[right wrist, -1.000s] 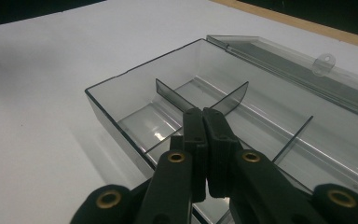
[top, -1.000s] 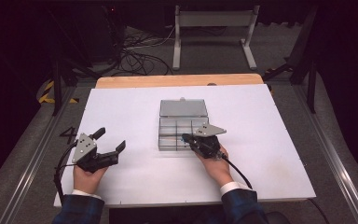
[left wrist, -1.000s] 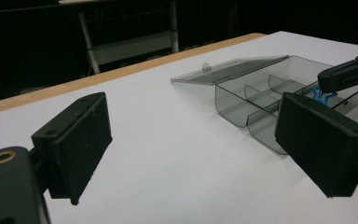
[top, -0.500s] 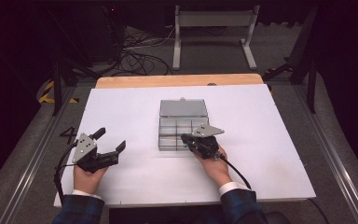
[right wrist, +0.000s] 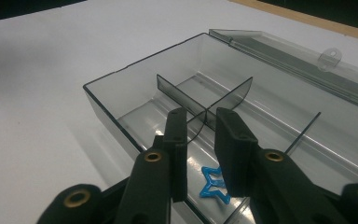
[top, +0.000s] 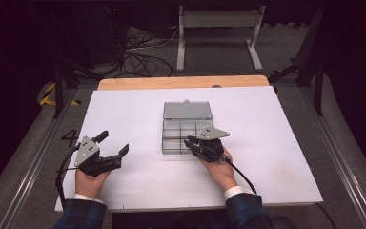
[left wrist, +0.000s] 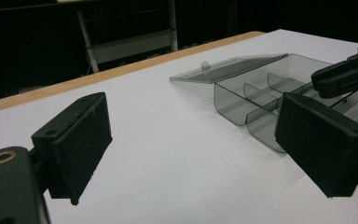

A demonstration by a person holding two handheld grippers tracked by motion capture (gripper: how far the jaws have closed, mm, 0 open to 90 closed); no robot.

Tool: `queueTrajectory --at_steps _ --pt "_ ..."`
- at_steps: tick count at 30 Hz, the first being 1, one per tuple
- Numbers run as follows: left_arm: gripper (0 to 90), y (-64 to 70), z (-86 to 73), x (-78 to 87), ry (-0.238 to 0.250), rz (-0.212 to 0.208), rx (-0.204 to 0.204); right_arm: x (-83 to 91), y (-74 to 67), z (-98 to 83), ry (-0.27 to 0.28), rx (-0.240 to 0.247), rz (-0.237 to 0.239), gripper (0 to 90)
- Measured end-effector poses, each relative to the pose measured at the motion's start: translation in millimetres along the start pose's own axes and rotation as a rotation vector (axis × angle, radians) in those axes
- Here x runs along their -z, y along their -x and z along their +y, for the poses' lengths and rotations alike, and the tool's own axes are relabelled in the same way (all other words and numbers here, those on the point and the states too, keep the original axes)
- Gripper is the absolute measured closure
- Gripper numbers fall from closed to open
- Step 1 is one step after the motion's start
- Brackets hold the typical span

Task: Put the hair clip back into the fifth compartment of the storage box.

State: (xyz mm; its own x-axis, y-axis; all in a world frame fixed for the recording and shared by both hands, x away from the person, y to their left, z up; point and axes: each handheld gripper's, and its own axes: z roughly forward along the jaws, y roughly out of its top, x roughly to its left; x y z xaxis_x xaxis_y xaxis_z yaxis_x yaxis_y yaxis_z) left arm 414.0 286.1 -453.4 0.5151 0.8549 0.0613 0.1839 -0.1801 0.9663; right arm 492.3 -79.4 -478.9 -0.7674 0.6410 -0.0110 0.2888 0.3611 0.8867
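Right under your right gripper (right wrist: 200,140), between its jaws, a blue star (right wrist: 213,184) lies on the floor of the nearest compartment of the box (right wrist: 121,100); the jaws stand a little apart with nothing pinched, so the star looks already dropped in. Just past the tips are the crossed dividers (right wrist: 204,99), and beyond them the lid (right wrist: 279,49) lies flat open, so closing may remain. Your left gripper (top: 113,149) waits wide open and empty, well to the side of the box (top: 174,138).
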Motion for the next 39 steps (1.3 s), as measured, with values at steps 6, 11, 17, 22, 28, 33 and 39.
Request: queueTrajectory --at_steps 6,11,17,22,28,33,39 --pt "11.4 0.3 0.1 -0.1 0.001 0.002 0.0 3.1 1.0 -0.1 0.01 -0.002 0.004 67.1" --pt "11.4 0.3 0.0 -0.2 -0.001 0.0 0.002 5.8 2.5 -0.5 0.021 -0.007 0.001 60.5" --pt "11.3 0.3 -0.1 -0.5 -0.001 0.001 0.002 10.1 5.7 -2.4 0.035 -0.027 -0.002 51.8" --pt "11.3 0.5 -0.2 -0.5 -0.002 0.001 0.001 14.6 7.8 -3.9 0.056 -0.038 0.006 46.3" --pt "11.3 0.3 -0.3 -0.4 -0.003 0.003 0.0 22.0 11.8 -3.8 0.088 -0.052 0.04 37.0" --pt "11.2 0.3 -0.5 -0.6 -0.003 0.004 0.0 28.2 14.0 -2.8 0.101 -0.046 0.03 32.9" --pt "11.0 -0.1 -0.6 -0.9 -0.008 0.006 -0.006 36.1 15.4 -1.0 0.116 -0.035 0.021 26.7"
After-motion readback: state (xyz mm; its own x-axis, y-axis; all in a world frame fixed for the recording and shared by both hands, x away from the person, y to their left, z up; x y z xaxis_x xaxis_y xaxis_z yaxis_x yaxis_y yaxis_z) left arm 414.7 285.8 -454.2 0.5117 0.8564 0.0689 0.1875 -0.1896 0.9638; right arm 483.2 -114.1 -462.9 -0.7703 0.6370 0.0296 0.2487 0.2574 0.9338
